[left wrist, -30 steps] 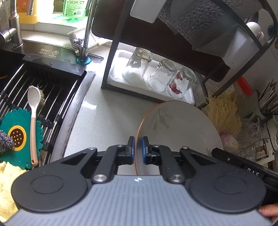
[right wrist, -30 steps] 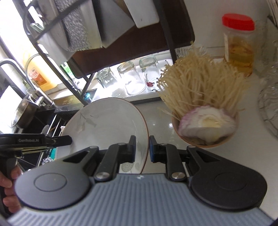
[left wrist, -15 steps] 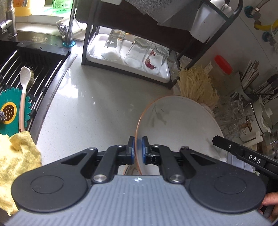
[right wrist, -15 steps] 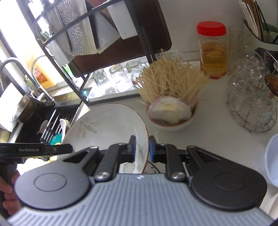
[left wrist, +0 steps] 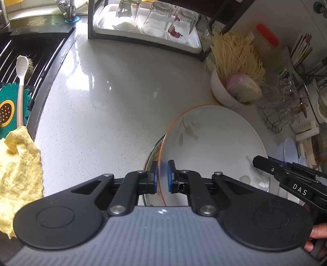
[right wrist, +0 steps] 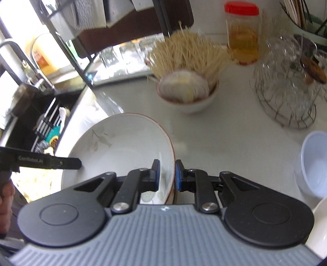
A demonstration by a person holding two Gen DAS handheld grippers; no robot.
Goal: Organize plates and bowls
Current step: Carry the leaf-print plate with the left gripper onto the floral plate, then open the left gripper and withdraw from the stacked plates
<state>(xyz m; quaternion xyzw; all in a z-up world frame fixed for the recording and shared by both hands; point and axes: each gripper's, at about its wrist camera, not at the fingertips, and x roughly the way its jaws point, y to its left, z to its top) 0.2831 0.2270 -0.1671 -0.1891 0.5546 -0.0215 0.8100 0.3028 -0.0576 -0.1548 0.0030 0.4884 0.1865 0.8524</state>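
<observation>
A white plate [left wrist: 212, 141] with an orange rim and a grey leaf print is held between both grippers, low over the counter. My left gripper [left wrist: 162, 176] is shut on its left rim. My right gripper [right wrist: 166, 174] is shut on its right rim; the plate also shows in the right wrist view [right wrist: 122, 147]. A second plate [left wrist: 152, 155] with a dark rim lies right under it, mostly hidden. A pale blue bowl [right wrist: 314, 163] sits at the right.
A bowl of dry noodles and onion [left wrist: 235, 81] stands behind. A wire basket of glassware [right wrist: 286, 90], a red-lidded jar [right wrist: 243, 34], a rack with upturned glasses [left wrist: 155, 18], the sink rack [left wrist: 24, 61] with a spoon, and a yellow cloth [left wrist: 18, 174] surround the counter.
Both grippers have carried the plate down and back from the rack toward the near counter, over a second plate now showing under it. The view tilts more downward.
</observation>
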